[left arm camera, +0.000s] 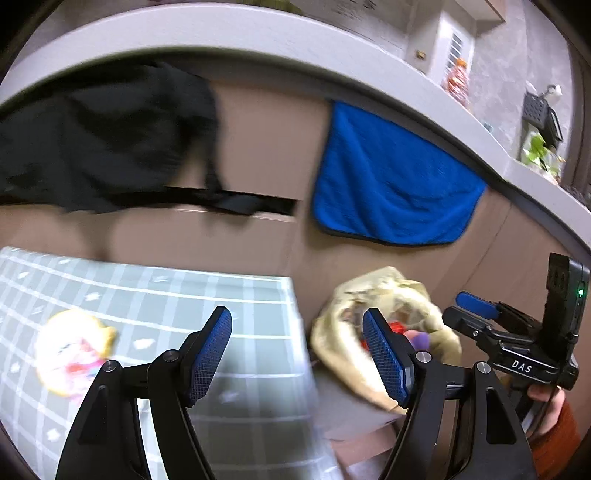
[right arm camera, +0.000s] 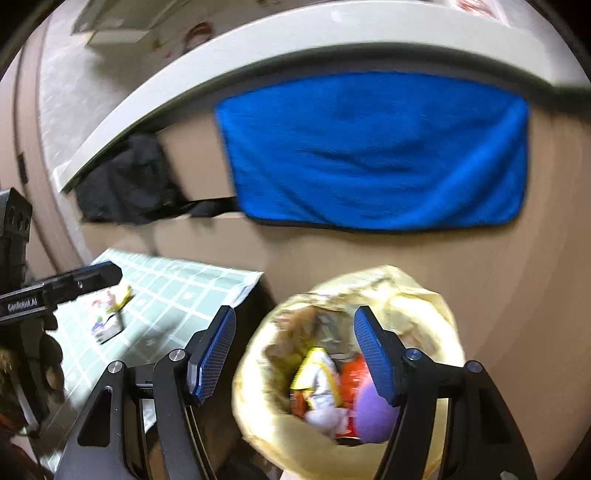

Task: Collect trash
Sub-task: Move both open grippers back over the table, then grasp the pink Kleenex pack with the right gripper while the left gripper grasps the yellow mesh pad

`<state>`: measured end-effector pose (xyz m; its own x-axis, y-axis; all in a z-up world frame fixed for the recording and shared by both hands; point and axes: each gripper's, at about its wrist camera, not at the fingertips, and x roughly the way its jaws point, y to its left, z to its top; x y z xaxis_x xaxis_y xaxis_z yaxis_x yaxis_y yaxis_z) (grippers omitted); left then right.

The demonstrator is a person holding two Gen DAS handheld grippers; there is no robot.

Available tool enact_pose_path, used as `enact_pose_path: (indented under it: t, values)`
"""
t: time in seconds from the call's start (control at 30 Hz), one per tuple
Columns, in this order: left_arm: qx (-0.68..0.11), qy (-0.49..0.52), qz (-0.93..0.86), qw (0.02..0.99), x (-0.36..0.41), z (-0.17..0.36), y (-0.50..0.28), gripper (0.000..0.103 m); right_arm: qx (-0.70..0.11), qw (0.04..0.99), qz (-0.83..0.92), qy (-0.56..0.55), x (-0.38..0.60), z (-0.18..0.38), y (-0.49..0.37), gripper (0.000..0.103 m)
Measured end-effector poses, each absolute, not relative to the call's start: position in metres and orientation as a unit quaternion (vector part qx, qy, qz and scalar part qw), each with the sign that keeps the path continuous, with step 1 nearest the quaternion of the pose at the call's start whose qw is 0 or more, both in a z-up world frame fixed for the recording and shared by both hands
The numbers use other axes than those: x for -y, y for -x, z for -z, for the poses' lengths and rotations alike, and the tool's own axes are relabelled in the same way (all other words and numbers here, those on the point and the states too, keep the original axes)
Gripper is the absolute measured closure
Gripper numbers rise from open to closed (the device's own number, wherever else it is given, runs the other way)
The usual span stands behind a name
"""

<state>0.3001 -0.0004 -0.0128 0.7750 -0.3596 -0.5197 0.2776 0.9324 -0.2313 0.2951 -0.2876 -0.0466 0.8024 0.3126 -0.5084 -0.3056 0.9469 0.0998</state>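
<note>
A trash bin lined with a yellowish bag [right arm camera: 424,306] stands on the floor by the cabinet; it also shows in the left wrist view [left arm camera: 391,295]. It holds wrappers [right arm camera: 317,380], red packaging and a purple item [right arm camera: 369,413]. My right gripper [right arm camera: 295,332] is open and empty, hovering over the bin's mouth. My left gripper [left arm camera: 297,332] is open and empty, above the edge of the green checked mat [left arm camera: 184,295]. A colourful wrapper [left arm camera: 74,350] lies on the mat, left of the left gripper, and shows in the right wrist view [right arm camera: 109,314].
A blue towel [left arm camera: 391,184] and a black cloth [left arm camera: 103,140] hang on the beige cabinet front under a white countertop [left arm camera: 258,33]. The right gripper's body [left arm camera: 517,343] shows at the right of the left wrist view.
</note>
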Motion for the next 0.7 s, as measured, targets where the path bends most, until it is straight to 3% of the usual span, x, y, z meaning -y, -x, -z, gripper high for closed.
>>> enact_pose_path:
  t: [0.33, 0.43, 0.7]
  values:
    - [-0.265, 0.091, 0.068, 0.958, -0.13, -0.001, -0.244, 0.029, -0.278, 0.922, -0.267, 0.039, 0.162, 0.033, -0.286, 0.041]
    - [-0.261, 0.087, 0.034, 0.961, -0.166, 0.0, -0.235, 0.023, -0.291, 0.908, -0.296, 0.058, 0.12, 0.038, -0.288, 0.041]
    - [-0.308, 0.123, 0.006, 0.944, -0.236, 0.044, -0.244, 0.022, -0.324, 0.849, -0.394, 0.137, 0.013, 0.07, -0.297, 0.046]
